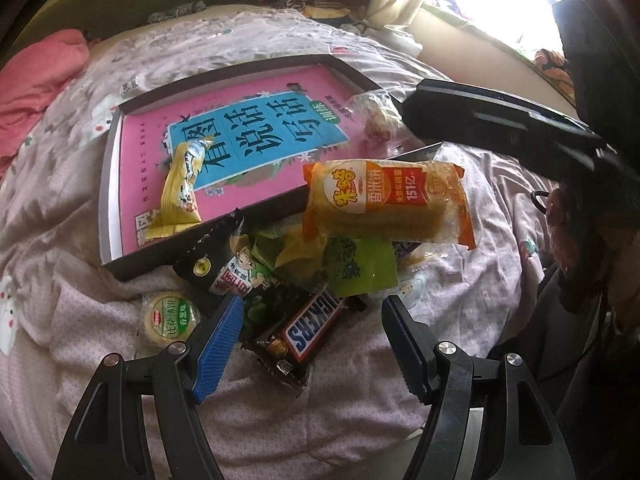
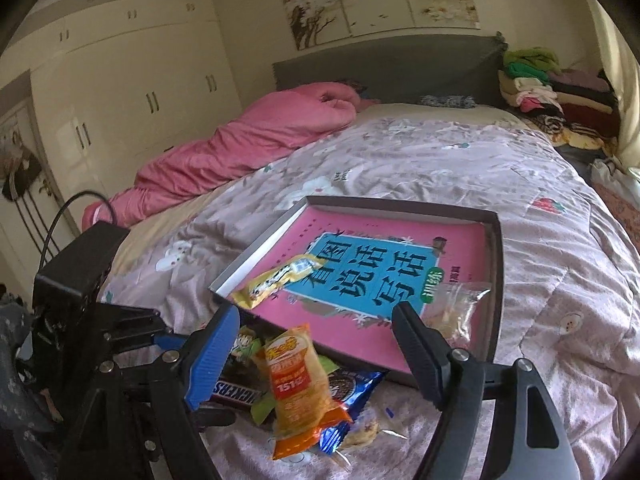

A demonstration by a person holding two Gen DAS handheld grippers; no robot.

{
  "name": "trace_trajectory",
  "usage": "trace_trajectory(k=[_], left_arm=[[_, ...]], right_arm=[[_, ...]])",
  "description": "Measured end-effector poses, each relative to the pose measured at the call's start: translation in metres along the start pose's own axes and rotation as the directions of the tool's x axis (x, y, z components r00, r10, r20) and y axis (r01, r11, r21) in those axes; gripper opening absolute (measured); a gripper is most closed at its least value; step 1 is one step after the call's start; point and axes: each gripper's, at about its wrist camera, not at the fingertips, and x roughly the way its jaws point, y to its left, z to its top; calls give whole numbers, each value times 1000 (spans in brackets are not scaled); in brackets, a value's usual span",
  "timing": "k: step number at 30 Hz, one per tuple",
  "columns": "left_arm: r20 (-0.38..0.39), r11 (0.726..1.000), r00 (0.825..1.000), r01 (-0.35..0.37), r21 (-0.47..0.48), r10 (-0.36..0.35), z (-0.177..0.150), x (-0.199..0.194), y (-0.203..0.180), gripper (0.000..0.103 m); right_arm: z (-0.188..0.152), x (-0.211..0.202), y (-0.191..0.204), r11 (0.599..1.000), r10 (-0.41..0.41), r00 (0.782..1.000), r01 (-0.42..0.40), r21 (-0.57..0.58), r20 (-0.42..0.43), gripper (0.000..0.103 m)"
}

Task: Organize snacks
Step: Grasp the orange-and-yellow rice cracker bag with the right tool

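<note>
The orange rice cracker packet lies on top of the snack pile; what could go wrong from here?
1. The orange rice cracker packet leans over the tray edge, so a grasp might slide it off the pile.
2. The Snickers bar lies half under other wrappers; pulling it could scatter them.
3. The quilt is soft, so the tray may tilt.

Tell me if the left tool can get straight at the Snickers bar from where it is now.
Probably yes. The left tool is open and the Snickers bar lies just ahead between its fingers, on top of the bedspread. Only its far end tucks under the black snack packet; the near end is uncovered.
</note>
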Motion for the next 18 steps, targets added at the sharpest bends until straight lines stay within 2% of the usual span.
trace_trajectory(k=[12, 16, 18], left_arm=[[-31, 998, 998, 62, 14, -62, -3, 10, 1, 73], [-42, 996, 995, 86, 27, -85, -2, 15, 0, 73], [-43, 995, 994, 97, 34, -96, -2, 17, -2, 70]], right_arm=[[-10, 17, 16, 995, 10, 996, -19, -93, -94, 78], [-15, 23, 18, 993, -14, 993, 0, -116, -120, 78], [-15, 25, 17, 993, -16, 991, 0, -117, -130, 78]])
